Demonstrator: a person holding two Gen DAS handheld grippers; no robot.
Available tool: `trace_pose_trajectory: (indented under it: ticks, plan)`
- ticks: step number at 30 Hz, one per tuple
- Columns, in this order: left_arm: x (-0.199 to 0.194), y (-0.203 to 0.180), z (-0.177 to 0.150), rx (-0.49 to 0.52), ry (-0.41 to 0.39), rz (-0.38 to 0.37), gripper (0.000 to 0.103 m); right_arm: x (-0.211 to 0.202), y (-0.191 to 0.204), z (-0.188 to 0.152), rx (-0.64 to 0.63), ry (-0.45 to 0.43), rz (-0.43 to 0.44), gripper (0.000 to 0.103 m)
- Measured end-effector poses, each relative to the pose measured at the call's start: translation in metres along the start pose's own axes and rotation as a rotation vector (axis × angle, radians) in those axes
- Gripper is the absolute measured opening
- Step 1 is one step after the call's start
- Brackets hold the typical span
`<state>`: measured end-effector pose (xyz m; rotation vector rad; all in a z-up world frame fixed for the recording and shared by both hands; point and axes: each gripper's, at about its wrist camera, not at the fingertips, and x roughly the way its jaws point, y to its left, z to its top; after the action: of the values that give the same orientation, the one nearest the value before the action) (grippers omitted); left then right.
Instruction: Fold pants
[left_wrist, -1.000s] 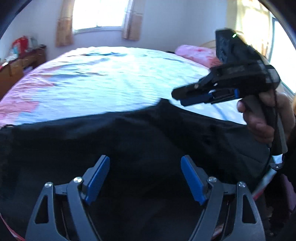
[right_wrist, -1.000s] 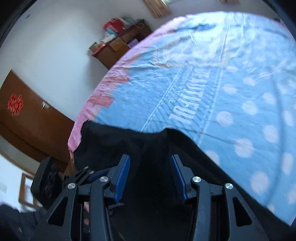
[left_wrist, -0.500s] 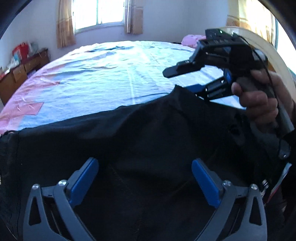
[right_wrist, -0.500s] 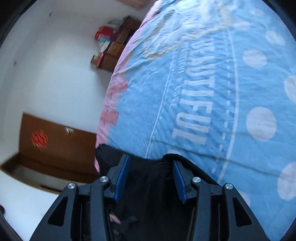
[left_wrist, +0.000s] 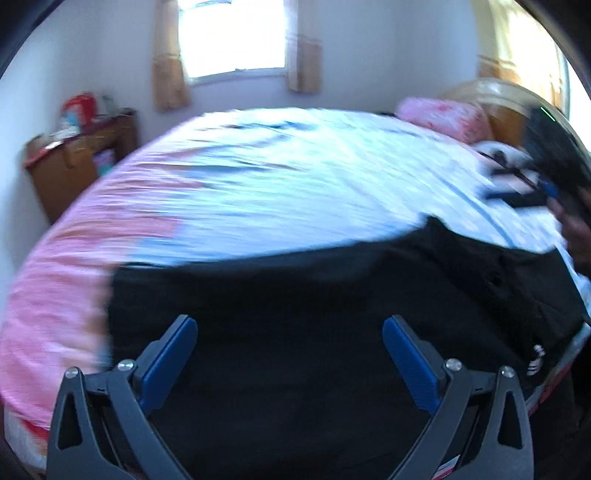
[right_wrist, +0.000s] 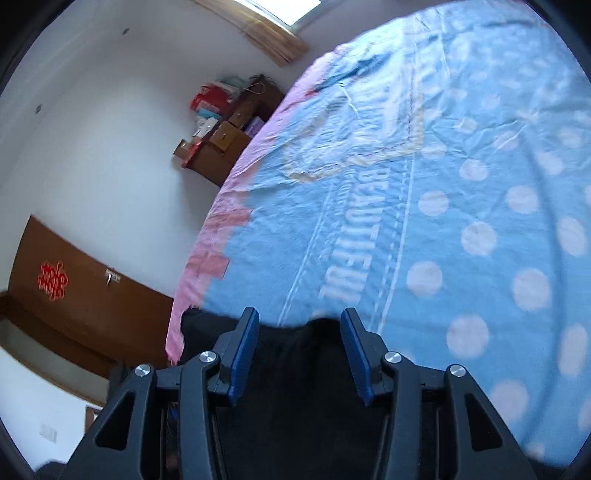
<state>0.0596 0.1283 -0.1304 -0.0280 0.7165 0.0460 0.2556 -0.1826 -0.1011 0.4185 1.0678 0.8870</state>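
Both claws stood apart over the dark cloth, and neither one pinched anything! Left gripper (left_wrist: 290, 354) filled the bottom of its frame, blue pads spread as wide as they go, nothing between them but the black pants below. Right gripper (right_wrist: 299, 345) sat at the bottom centre of its own view, jaws parted about half way, and a hump of black fabric rose in the gap without either pad pressing on it.

Biggest thing in sight was the bed (left_wrist: 295, 177), its blue dotted sheet with a pink border sweeping across the middle of both frames. Next came the pants (left_wrist: 332, 314), spread flat along the near edge of the bed, lower half of the left view, a small white logo at their lower right. A wooden cabinet (left_wrist: 81, 162) stood at the left by the wall. Upper right, a pink pillow (left_wrist: 439, 114) lay at the head. Smallest, a hand (left_wrist: 578, 236) at the right edge, blurred.
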Motion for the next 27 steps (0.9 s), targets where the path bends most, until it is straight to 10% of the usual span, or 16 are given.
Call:
trace_pose_trajectory:
  ticks: [4, 11, 27]
  plan:
    - [-0.006, 0.066, 0.003, -0.082, 0.019, 0.079, 0.103, -0.012, 0.019, -0.045, -0.068, 0.049, -0.015, 0.051]
    - [0.028, 0.127, -0.012, -0.260, 0.114, -0.099, 0.093, -0.020, 0.029, -0.111, -0.160, 0.087, -0.085, 0.052]
    - [0.045, 0.098, -0.023, -0.233, 0.181, -0.200, 0.062, -0.014, 0.002, -0.141, -0.007, 0.065, -0.031, 0.053]
